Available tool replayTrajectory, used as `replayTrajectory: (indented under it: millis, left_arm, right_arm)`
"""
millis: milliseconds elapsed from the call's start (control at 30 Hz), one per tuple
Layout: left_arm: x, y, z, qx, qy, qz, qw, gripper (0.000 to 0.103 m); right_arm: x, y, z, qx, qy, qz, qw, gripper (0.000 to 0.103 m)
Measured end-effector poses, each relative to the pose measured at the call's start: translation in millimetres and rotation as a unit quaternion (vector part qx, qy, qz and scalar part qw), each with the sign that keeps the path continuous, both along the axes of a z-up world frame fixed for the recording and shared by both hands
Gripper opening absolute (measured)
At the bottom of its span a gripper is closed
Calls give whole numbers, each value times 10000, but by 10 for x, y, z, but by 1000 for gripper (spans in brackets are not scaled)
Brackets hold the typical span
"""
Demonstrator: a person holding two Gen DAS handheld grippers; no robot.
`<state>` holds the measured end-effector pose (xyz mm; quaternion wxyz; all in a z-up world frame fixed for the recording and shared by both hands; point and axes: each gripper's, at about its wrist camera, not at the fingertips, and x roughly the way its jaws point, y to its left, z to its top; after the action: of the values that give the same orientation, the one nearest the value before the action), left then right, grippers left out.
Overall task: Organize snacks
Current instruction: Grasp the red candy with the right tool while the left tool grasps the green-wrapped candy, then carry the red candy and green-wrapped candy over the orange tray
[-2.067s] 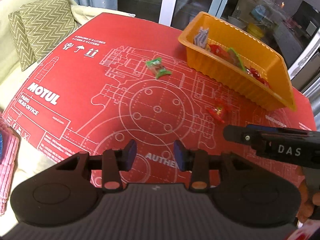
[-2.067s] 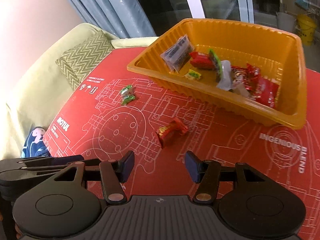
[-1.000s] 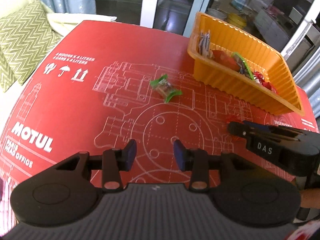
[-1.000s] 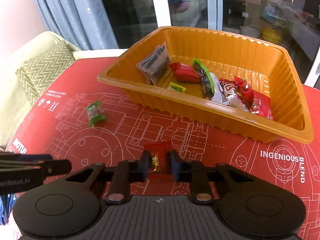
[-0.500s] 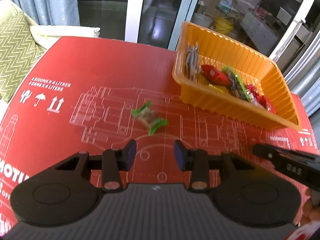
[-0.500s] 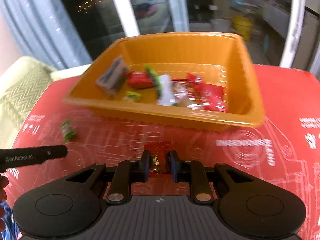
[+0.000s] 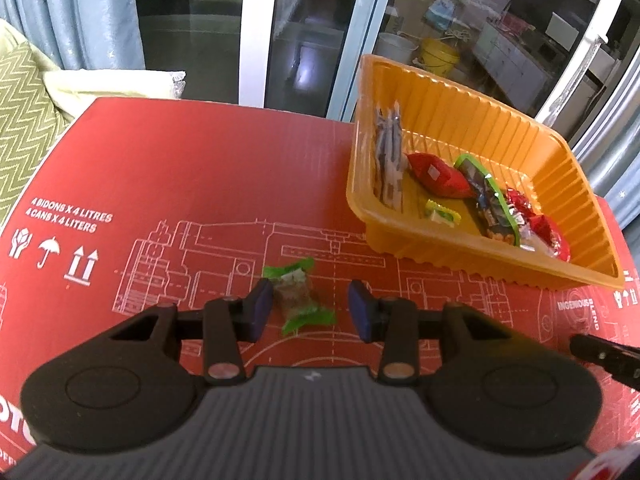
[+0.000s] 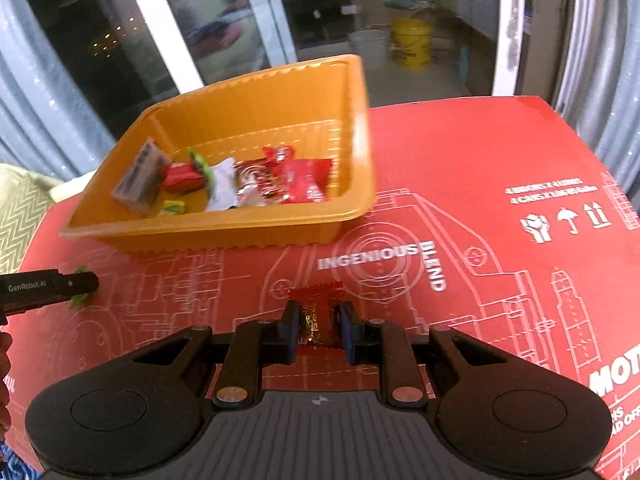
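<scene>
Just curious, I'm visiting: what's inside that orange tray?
The orange tray holds wrapped snacks: a grey-striped packet leaning on the wall, a red packet, a small yellow-green candy, a green-edged bar and red wrappers. Anything beneath that pile is hidden.

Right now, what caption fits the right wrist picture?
Right hand-held gripper holding a red candy before the orange tray.

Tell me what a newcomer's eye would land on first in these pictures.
First the orange tray, heaped with wrapped snacks, at the far edge of the red printed mat. Next the right gripper shut on a red candy. Last, a green-wrapped candy lies between the left gripper's open jaws.
</scene>
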<state>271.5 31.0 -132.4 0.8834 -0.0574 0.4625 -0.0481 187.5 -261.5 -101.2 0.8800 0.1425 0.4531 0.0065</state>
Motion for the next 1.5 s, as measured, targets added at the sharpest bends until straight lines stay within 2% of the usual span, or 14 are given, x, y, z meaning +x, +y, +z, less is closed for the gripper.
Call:
replayTrajectory:
  millis: [367, 567, 1100, 1500]
  left_arm:
    - [-7, -93, -32, 274, -88, -262, 9992, 34]
    - [-15, -61, -22, 312, -65, -237, 9992, 19]
    - [-178, -54, 114, 342, -119, 19, 9993, 18]
    - [-517, -80, 265, 348, -140, 303, 9988, 18]
  right_arm:
    - [-17, -79, 14, 5, 9, -107, 9999, 21]
    - [19, -25, 15, 30, -2, 24, 10000, 21]
    - [-20, -12, 59, 159, -54, 453, 9988, 21]
    - [-147, -99, 167, 310, -128, 872, 9956, 21]
